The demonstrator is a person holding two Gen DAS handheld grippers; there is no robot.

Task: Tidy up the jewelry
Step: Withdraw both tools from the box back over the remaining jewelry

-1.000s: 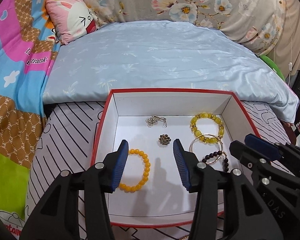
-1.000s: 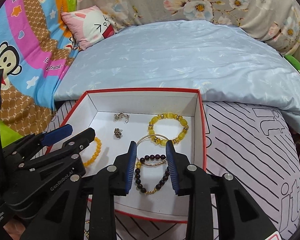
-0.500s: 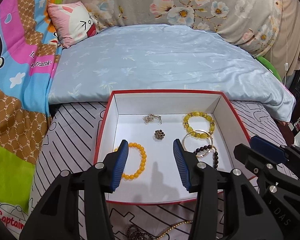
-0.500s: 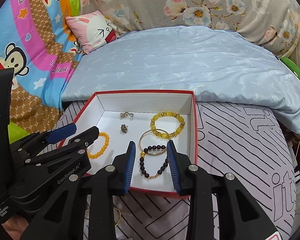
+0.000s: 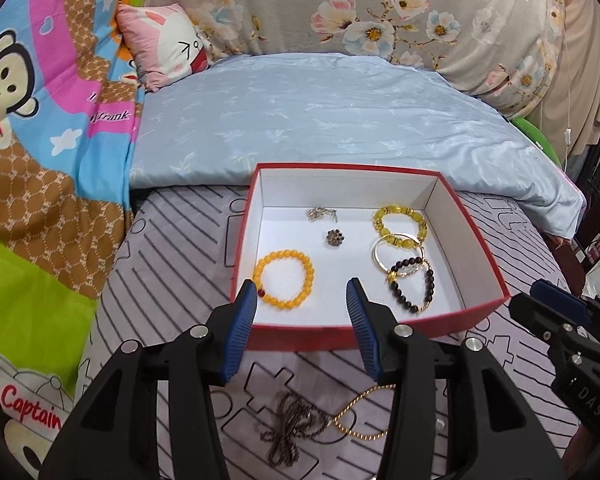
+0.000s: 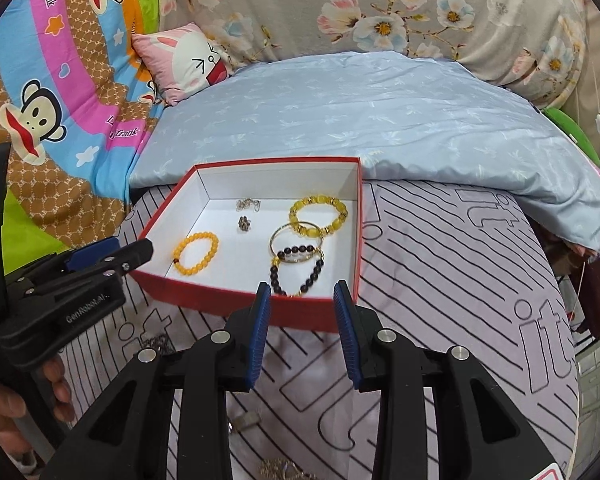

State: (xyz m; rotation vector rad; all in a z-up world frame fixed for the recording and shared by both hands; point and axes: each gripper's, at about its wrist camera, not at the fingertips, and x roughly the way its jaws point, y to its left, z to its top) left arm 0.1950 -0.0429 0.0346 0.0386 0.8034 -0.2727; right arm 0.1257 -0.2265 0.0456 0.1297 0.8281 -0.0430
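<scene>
A red box (image 5: 340, 334) with a white inside holds an orange bead bracelet (image 5: 284, 279), a yellow bead bracelet (image 5: 399, 222), a gold bangle (image 5: 396, 254), a dark bead bracelet (image 5: 412, 286), a small brooch (image 5: 333, 237) and a silver chain (image 5: 320, 213). The box (image 6: 300, 314) also shows in the right wrist view. A dark chain (image 5: 296, 426) and a gold chain (image 5: 360, 412) lie on the striped cloth in front of the box. My left gripper (image 5: 302, 328) is open and empty above the box's near wall. My right gripper (image 6: 302, 320) is open and empty at the near wall.
The box sits on a striped purple cloth (image 6: 440, 300). A pale blue quilt (image 5: 320, 120) lies behind it. A pink rabbit pillow (image 5: 168, 46) and a cartoon monkey blanket (image 5: 40, 120) are at the left. More jewelry (image 6: 280, 468) lies at the right view's bottom edge.
Both grippers have drawn back from inside the box toward me. The box now looks farther away, and the chains on the cloth in front have come into view.
</scene>
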